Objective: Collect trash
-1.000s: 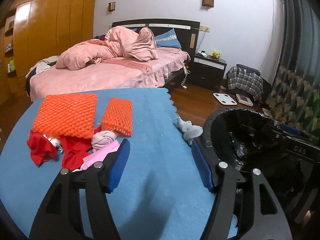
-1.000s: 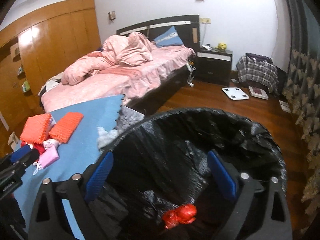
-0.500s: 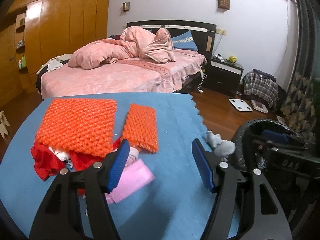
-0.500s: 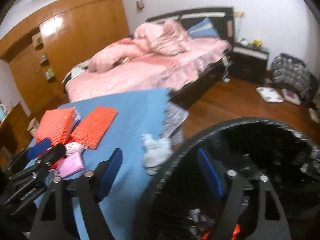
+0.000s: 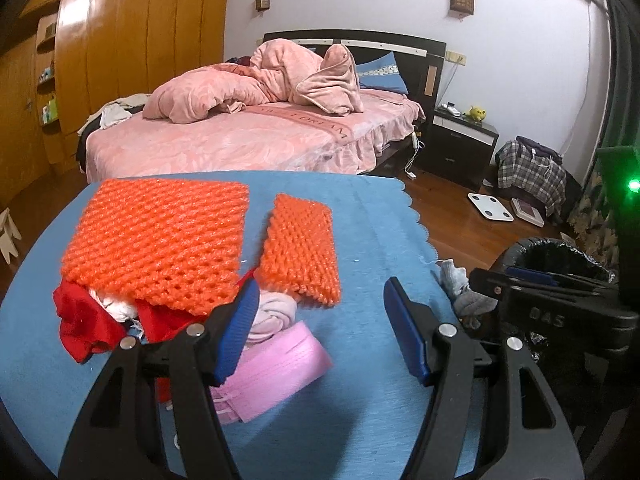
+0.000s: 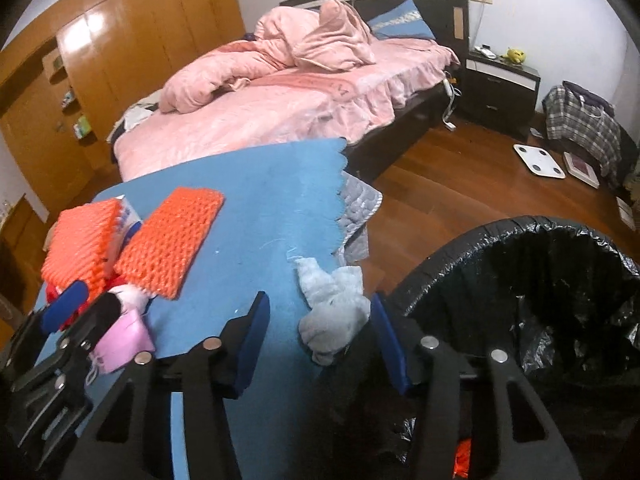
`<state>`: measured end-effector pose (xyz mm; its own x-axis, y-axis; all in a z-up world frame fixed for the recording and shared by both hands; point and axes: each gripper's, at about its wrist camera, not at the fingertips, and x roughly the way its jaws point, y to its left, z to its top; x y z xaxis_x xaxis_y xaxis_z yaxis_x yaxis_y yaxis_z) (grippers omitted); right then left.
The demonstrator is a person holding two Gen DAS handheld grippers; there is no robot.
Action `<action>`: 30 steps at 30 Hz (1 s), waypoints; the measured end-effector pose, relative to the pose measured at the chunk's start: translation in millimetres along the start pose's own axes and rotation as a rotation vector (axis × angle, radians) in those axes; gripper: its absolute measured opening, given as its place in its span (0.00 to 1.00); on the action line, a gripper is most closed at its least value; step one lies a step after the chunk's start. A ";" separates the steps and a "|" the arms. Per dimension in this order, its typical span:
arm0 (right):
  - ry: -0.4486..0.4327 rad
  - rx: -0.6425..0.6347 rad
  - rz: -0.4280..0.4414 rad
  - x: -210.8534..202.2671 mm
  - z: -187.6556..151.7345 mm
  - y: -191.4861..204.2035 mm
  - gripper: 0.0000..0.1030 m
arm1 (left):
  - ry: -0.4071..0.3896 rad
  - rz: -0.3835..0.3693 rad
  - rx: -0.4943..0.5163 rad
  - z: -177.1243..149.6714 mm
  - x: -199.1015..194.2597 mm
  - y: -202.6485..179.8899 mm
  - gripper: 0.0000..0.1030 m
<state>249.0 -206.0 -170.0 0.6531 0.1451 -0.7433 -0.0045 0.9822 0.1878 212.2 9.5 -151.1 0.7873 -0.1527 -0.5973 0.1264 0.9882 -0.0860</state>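
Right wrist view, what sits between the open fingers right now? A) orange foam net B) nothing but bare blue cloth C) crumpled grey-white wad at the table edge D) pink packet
C: the right gripper is open and frames the crumpled grey-white wad on the blue table edge, beside the black-lined trash bin.

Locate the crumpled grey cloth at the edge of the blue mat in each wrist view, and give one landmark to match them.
Left wrist: crumpled grey cloth lies right of centre, at the blue mat's right edge, beside the bin.
Right wrist: crumpled grey cloth lies bottom centre, just ahead of the right gripper, whose fingers are open.
Shared landmark: the black-lined trash bin.
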 end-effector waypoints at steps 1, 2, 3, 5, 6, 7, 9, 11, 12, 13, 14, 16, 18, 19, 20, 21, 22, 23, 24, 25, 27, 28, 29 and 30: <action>0.005 -0.001 -0.003 2.6 0.9 1.4 0.49 | -0.001 -0.001 0.000 0.4 0.0 1.7 0.62; 0.014 -0.007 -0.011 7.0 1.5 4.5 0.49 | -0.003 -0.002 -0.001 0.4 0.3 3.8 0.62; 0.021 -0.012 -0.020 9.9 1.4 6.2 0.48 | -0.004 -0.003 -0.003 0.9 0.7 4.9 0.62; 0.041 -0.023 -0.044 16.4 0.6 9.3 0.48 | -0.005 -0.003 -0.009 1.0 0.8 7.7 0.62; 0.048 -0.025 -0.054 18.3 0.0 9.1 0.47 | -0.004 -0.004 -0.013 0.9 1.4 9.2 0.62; 0.056 -0.027 -0.065 20.2 -0.4 9.2 0.45 | -0.003 -0.005 -0.017 0.4 2.2 9.9 0.62; 0.068 -0.039 -0.086 22.0 -1.0 9.6 0.40 | 0.001 -0.004 -0.023 0.0 4.6 11.6 0.62; 0.075 -0.048 -0.112 22.9 -1.6 8.7 0.31 | 0.006 -0.004 -0.032 -1.3 6.6 11.8 0.62; 0.078 -0.041 -0.116 23.3 -1.2 7.2 0.26 | 0.009 -0.003 -0.035 -1.7 7.6 12.5 0.62; 0.077 -0.028 -0.109 22.9 -1.1 4.5 0.23 | 0.011 -0.002 -0.036 -2.8 8.0 13.1 0.62; 0.075 -0.022 -0.105 21.4 -1.2 2.5 0.21 | 0.014 -0.001 -0.038 -3.3 8.5 13.5 0.62; 0.063 -0.019 -0.095 18.0 -1.6 0.6 0.16 | 0.016 -0.001 -0.039 -3.2 9.0 13.1 0.62; 0.050 -0.030 -0.091 15.1 -2.5 1.6 0.14 | 0.015 0.001 -0.035 -3.3 8.5 11.8 0.62; 0.041 -0.034 -0.087 12.9 -3.2 2.0 0.13 | 0.014 0.001 -0.033 -2.7 8.0 11.7 0.62; 0.036 -0.031 -0.083 11.6 -3.2 2.3 0.13 | 0.014 0.002 -0.033 -3.1 7.7 11.4 0.62; 0.026 -0.021 -0.071 8.2 -3.2 1.4 0.12 | 0.013 0.003 -0.032 -3.5 7.2 11.5 0.62; 0.010 -0.005 -0.049 3.2 -2.7 0.3 0.12 | 0.012 0.004 -0.032 -3.4 6.8 12.0 0.62; -0.004 0.004 -0.029 -2.2 -1.5 -0.1 0.12 | 0.011 0.004 -0.033 -3.3 6.2 12.0 0.62; -0.016 0.004 -0.019 -7.2 -1.1 0.9 0.12 | 0.010 0.005 -0.031 -3.9 5.0 11.5 0.62; -0.029 0.001 -0.012 -12.6 -0.2 2.2 0.12 | 0.009 0.005 -0.030 -3.7 4.3 11.2 0.62; -0.064 -0.003 -0.003 -28.0 3.0 3.6 0.12 | 0.003 0.004 -0.027 -2.5 2.0 10.6 0.62; -0.077 -0.002 -0.004 -34.1 4.7 2.9 0.12 | 0.000 0.004 -0.025 -3.1 0.3 9.7 0.62; -0.091 0.000 -0.006 -41.2 6.2 1.3 0.12 | -0.002 0.003 -0.021 -2.4 -0.7 8.1 0.62; -0.103 0.005 -0.008 -49.0 7.1 -1.5 0.12 | -0.004 0.002 -0.019 -1.6 -1.8 6.8 0.62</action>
<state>222.4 -215.4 -129.3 0.7277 0.1242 -0.6745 0.0045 0.9826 0.1858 210.7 16.5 -151.9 0.7901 -0.1505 -0.5943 0.1135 0.9886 -0.0994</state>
